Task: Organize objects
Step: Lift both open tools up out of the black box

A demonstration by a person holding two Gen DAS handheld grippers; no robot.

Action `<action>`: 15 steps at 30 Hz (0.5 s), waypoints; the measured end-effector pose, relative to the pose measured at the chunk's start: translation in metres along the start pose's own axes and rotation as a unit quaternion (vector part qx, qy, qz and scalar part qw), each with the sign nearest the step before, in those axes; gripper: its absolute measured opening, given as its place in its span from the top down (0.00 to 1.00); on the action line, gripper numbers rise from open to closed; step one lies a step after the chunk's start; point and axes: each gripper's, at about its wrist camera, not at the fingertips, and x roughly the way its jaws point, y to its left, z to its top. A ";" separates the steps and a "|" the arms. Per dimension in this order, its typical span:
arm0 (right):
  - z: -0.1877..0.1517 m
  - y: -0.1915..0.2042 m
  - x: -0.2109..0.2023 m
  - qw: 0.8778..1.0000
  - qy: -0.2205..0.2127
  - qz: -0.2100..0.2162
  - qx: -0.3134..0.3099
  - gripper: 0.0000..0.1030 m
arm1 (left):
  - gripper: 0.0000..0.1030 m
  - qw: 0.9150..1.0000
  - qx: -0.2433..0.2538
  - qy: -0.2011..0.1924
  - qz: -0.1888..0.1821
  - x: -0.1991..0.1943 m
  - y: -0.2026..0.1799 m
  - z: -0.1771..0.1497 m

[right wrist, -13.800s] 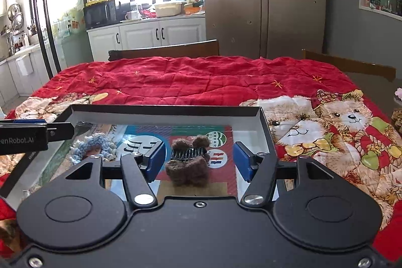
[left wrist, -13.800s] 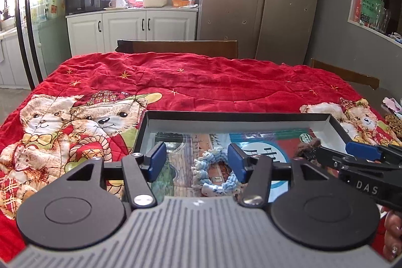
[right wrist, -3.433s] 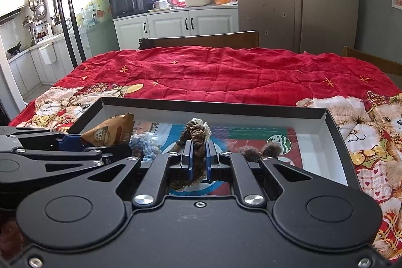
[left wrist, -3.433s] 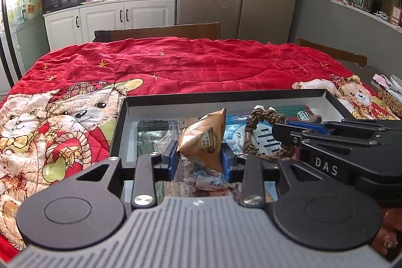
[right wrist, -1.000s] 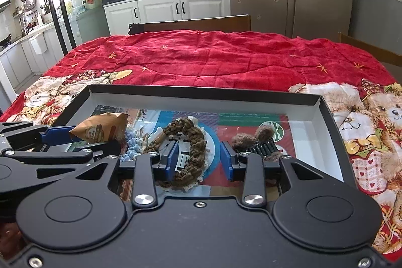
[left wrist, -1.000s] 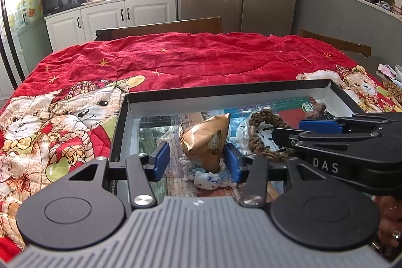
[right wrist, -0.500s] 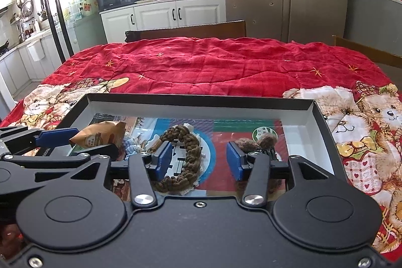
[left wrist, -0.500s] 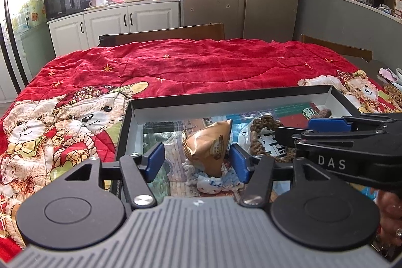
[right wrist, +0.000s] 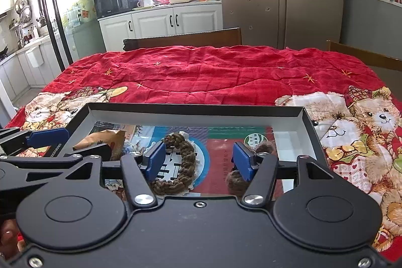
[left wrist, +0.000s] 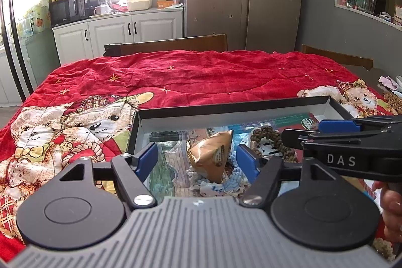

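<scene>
**Inspector:** Step in hand, as I judge it: release. Both items are down inside the black tray [right wrist: 196, 109] on the red quilt [right wrist: 201, 72]. The left gripper [left wrist: 197, 158] has just been opening; its blue pads stand well clear on either side of the gold snack packet [left wrist: 212, 155], which rests on the blue knitted piece [left wrist: 233, 180] with nothing pressing on it.

**Assistant:** And the right one?

**Inspector:** The right gripper [right wrist: 198, 161] has likewise just been opening. The brown braided ring [right wrist: 182, 167] lies on the tray floor between the pads, nearer the left pad; whether it touches that pad I cannot tell. It holds nothing. A brown fuzzy item [right wrist: 236, 180] sits by its other pad.

**Assistant:** What does the next move call for?

**Inspector:** In my view, drawing both grippers back and up without dragging packet or ring. The two tools sit close together over the tray, so they should part cleanly. More pieces lie at the quilt's right edge, likely the next pick.
</scene>
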 end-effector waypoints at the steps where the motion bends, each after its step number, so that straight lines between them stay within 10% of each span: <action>1: 0.000 0.000 -0.002 1.000 -0.001 0.000 0.000 0.43 | 0.22 1.000 0.000 -0.002 0.000 -0.001 0.000 0.000; 15: 0.001 -0.005 -0.029 1.000 -0.020 -0.007 0.008 0.25 | 0.15 1.000 0.001 -0.022 -0.005 -0.025 0.000 0.003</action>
